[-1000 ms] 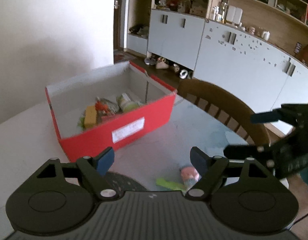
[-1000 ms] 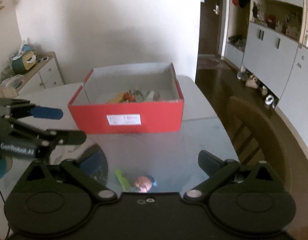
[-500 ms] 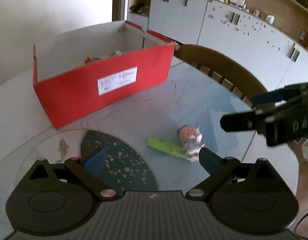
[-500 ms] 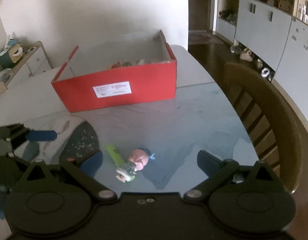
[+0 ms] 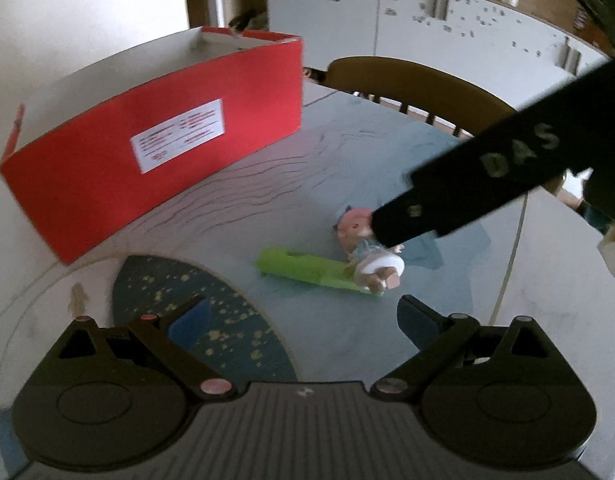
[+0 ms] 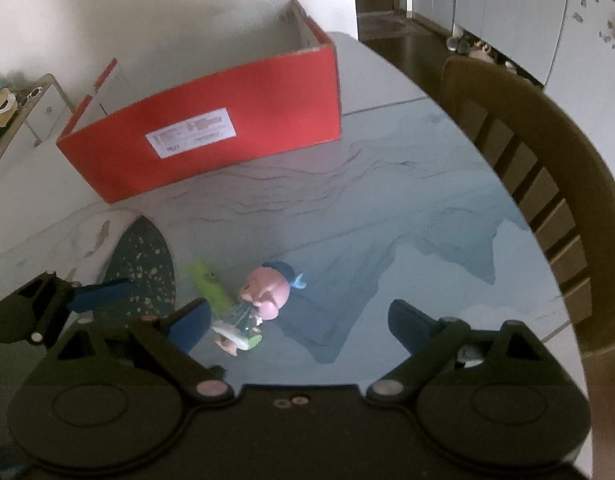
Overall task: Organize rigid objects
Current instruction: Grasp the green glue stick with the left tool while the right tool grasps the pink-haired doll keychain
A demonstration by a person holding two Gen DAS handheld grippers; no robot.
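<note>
On table [image 6: 387,200], before red box [image 6: 211,128] | step: closing on pig figure [image 6: 263,292] beside green stick [image 6: 209,284] | right tongs [image 6: 297,322] spread, empty | left tongs [image 5: 303,316] spread, empty | next: straddle figure, clench.

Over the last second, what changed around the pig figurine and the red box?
Both hand-held grippers dropped toward the table; the right hand-held gripper closed in on the pig figurine, jaws open. The figurine, green stick and red box stayed put.
</note>
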